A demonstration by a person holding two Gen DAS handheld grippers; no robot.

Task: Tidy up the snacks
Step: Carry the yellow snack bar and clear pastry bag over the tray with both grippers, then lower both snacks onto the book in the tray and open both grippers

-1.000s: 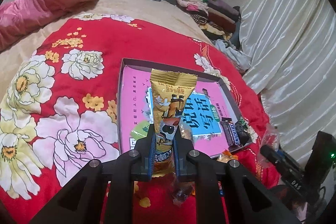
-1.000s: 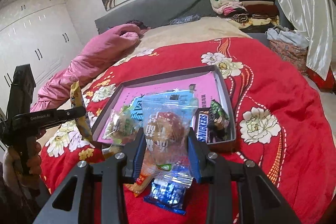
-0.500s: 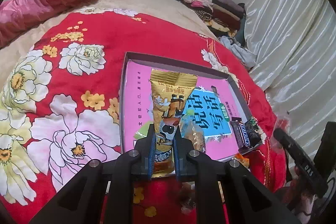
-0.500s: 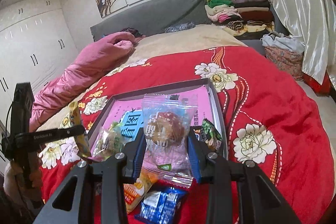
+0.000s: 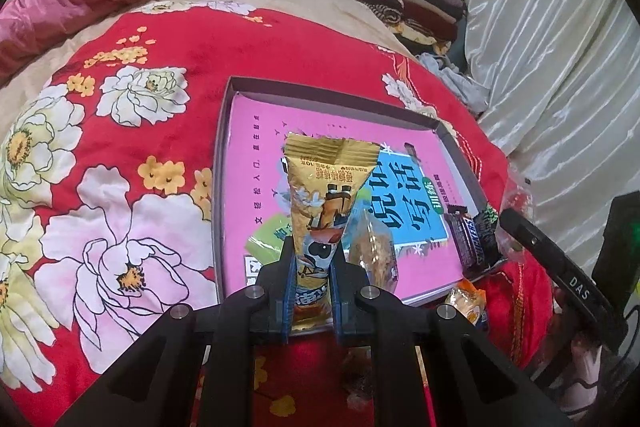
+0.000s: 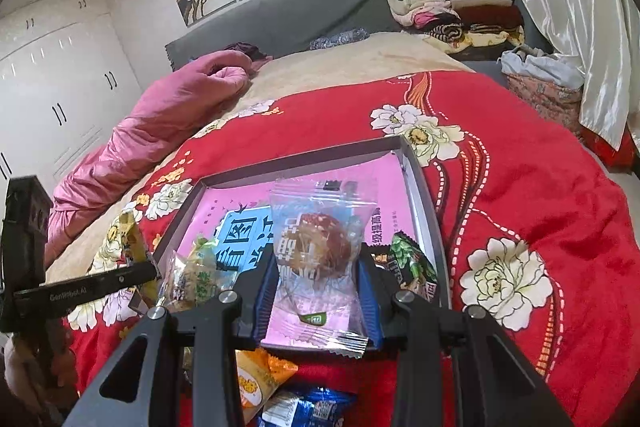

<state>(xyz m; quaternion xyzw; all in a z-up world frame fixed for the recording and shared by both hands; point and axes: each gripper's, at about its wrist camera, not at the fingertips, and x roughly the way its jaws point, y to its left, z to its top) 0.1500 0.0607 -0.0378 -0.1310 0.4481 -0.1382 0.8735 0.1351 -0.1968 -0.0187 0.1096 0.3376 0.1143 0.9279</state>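
The gold snack packet point(image 5: 326, 211) and clear pastry packet point(image 6: 316, 251), each clamped in its tongs, left point(image 5: 312, 293) and right point(image 6: 316, 291), are advancing over the tray point(image 5: 320, 95) on the bed, nearing release.

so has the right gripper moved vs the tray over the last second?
Yes. The right gripper with its clear-wrapped pastry has advanced over the tray near edge; the Snickers bar is now hidden behind it.

Each black hand-held gripper point(image 5: 311, 291) has blue finger pads point(image 6: 368, 291) and silver screws point(image 5: 256, 292).
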